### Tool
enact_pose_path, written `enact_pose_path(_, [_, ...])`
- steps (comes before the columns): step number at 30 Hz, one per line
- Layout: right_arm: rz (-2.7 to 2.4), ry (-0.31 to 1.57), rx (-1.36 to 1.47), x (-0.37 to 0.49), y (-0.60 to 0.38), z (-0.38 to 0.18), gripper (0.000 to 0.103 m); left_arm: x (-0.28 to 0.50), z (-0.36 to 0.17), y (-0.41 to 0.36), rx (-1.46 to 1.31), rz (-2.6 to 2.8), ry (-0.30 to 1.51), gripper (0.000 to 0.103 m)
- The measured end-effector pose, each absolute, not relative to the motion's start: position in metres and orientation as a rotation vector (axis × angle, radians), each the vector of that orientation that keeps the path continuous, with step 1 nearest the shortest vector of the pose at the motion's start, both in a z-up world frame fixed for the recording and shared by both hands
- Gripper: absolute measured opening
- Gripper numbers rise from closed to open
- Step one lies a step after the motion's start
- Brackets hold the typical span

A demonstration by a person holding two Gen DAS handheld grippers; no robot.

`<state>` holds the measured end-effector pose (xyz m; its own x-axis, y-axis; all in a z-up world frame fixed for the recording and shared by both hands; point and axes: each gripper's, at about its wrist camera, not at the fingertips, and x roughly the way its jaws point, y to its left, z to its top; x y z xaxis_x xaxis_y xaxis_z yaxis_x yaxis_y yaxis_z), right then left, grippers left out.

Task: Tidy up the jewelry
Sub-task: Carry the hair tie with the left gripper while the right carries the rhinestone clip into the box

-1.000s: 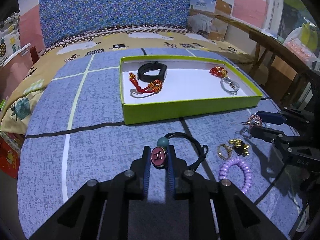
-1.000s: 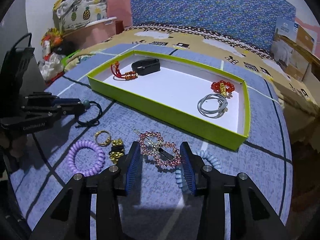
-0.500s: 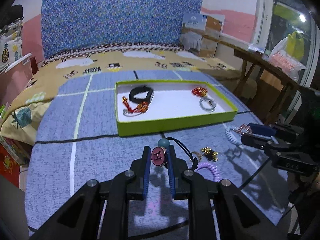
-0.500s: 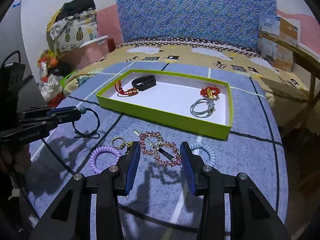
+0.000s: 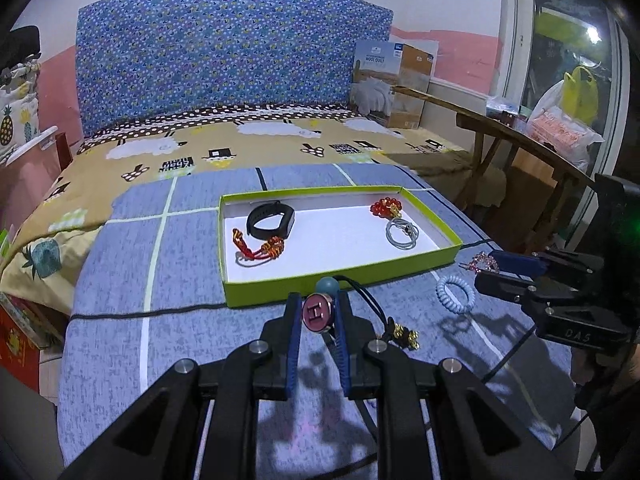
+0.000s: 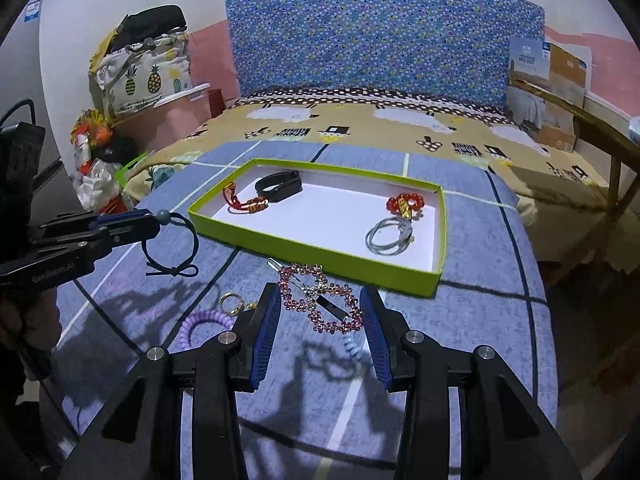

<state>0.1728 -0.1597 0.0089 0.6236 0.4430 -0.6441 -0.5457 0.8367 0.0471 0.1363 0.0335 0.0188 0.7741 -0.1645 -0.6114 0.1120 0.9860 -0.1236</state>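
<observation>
- Left gripper (image 5: pixel 317 316) pinches a black hair tie (image 6: pixel 173 246) by its round red charm with an H (image 5: pixel 316 314); teal bead (image 5: pixel 327 285) sits just above the pads, cord loop hangs free in the air to the side.
- Right gripper (image 6: pixel 320 320) jaws stand wide but are pressed on a pink rhinestone hair clip (image 6: pixel 318 298), which spans the gap between the blue pads and is lifted off the bed.
- Green tray (image 6: pixel 316 250) with white floor lies on the blue-grey checked blanket (image 5: pixel 120 280), ahead of both grippers, nothing between them and its near wall.
- Already in the tray: black wristband (image 5: pixel 271 220) and red-gold knotted cord (image 5: pixel 260 249) at one end, touching or just beside each other; red bead bracelet (image 5: pixel 385 208) and grey hair tie (image 5: pixel 402 234) at the other end.
- Still loose on the blanket, near the grippers: purple spiral hair tie (image 6: pixel 202 324), gold ring (image 6: pixel 230 302), small gold trinket (image 5: pixel 406 334), pale blue spiral hair tie (image 5: pixel 456 294) partly hidden under the right gripper in its own view.
- Around: blue dotted headboard (image 5: pixel 232 56), tan sheep-print sheet (image 5: pixel 280 140), cardboard box (image 5: pixel 394 84) at the corner, wooden bench (image 5: pixel 520 140) on one side, pineapple-print bag (image 6: pixel 144 76) and clutter on the other.
- Shadows of both tools fall on the blanket under them.
</observation>
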Motion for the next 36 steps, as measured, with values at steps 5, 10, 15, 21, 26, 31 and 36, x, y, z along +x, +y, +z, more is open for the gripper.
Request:
enact_pose_path(5, [0.566,0.691,-0.165,0.192,-0.158,0.012,0.042,0.149,0.021,0.035,-0.079,-0.144,0.659,0.017])
enact_pose_path(10, [0.556,0.694,-0.169,0.213,-0.158,0.012,0.042,0.168,0.023,0.039,-0.073,-0.133,0.651,0.016])
enact_pose_path(15, [0.553,0.708,-0.171,0.234,-0.154,0.010,0.042,0.188,0.025,0.044,-0.067,-0.124,0.646,0.017])
enact_pose_path(21, [0.556,0.738,-0.176,0.258,-0.145,0.002,0.042,0.211,0.019,0.048,-0.066,-0.113,0.658,0.017])
enact_pose_path(26, [0.571,0.778,-0.185,0.275,-0.133,-0.011,0.042,0.226,0.003,0.051,-0.063,-0.110,0.703,0.017])
enact_pose_path(31, [0.582,0.820,-0.193,0.286,-0.126,-0.025,0.042,0.234,-0.013,0.051,-0.062,-0.110,0.747,0.017])
enact_pose_path(36, [0.589,0.850,-0.200,0.293,-0.121,-0.033,0.042,0.239,-0.020,0.052,-0.060,-0.115,0.771,0.017])
